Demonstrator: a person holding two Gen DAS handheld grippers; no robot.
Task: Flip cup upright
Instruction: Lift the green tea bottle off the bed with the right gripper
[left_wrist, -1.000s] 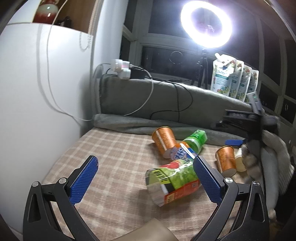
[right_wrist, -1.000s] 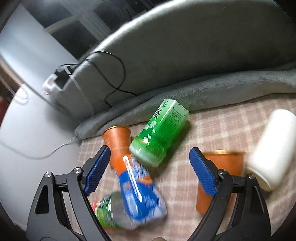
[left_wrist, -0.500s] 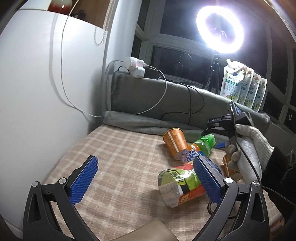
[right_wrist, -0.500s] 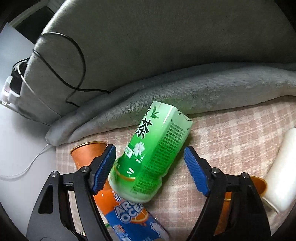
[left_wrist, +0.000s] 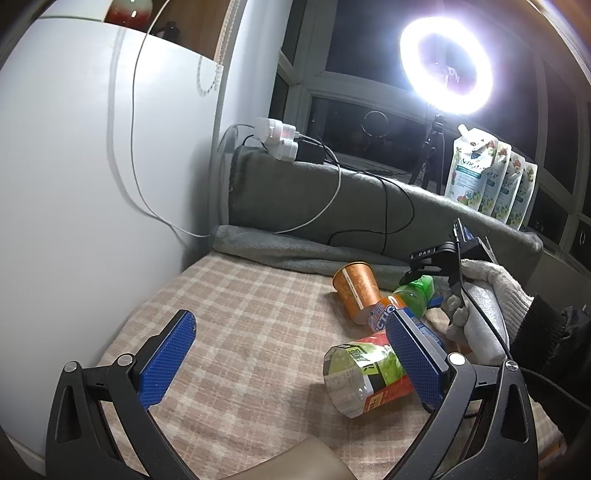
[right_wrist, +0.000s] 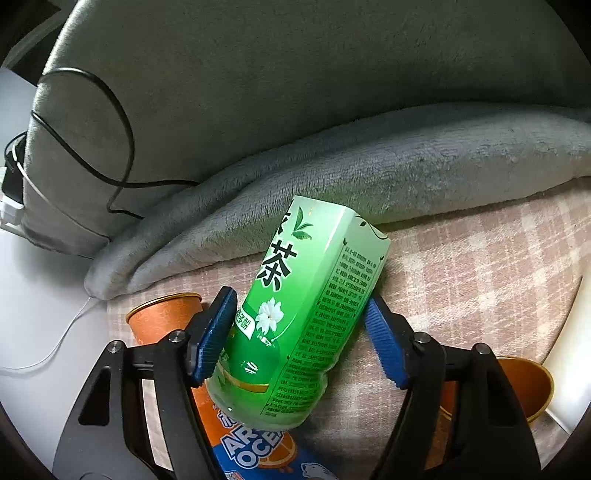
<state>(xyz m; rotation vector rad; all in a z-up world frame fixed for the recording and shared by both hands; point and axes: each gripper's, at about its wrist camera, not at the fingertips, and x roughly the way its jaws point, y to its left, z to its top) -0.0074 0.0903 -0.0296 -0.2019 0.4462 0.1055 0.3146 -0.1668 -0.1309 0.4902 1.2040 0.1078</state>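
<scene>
A person's two handheld grippers work over a checked cloth (left_wrist: 236, 332) strewn with toppled containers. The left wrist view takes in the wider room: a lit ring lamp (left_wrist: 447, 64), a row of refill pouches (left_wrist: 491, 177) on the ledge, a white power strip (left_wrist: 279, 138) on the grey blanket (left_wrist: 314, 199), and a gloved hand (left_wrist: 480, 299) gripping the right gripper's handle. Only the right wrist view shows the close work, where the right gripper (right_wrist: 301, 332) straddles a green tea carton (right_wrist: 306, 314) lying on its side; the left blue pad touches the carton, the right pad sits just beside it, and whether they are clamped cannot be told.

The task's orange cup (left_wrist: 356, 290) lies on its side just in front of the blanket's fold, its mouth toward the window, touching an orange-and-blue drink pack (right_wrist: 255, 446). In the right wrist view it (right_wrist: 166, 317) sits behind and to the left of the left pad, outside the fingers. A second orange cup (right_wrist: 517, 384) shows behind the right finger.

The left gripper (left_wrist: 291, 358) hovers with fingers wide apart, holding nothing, a green-and-red noodle cup (left_wrist: 365, 373) tipped over near its right finger.

Half a second earlier the right gripper's pads stood clear of the carton on both sides; they have since narrowed around it.
</scene>
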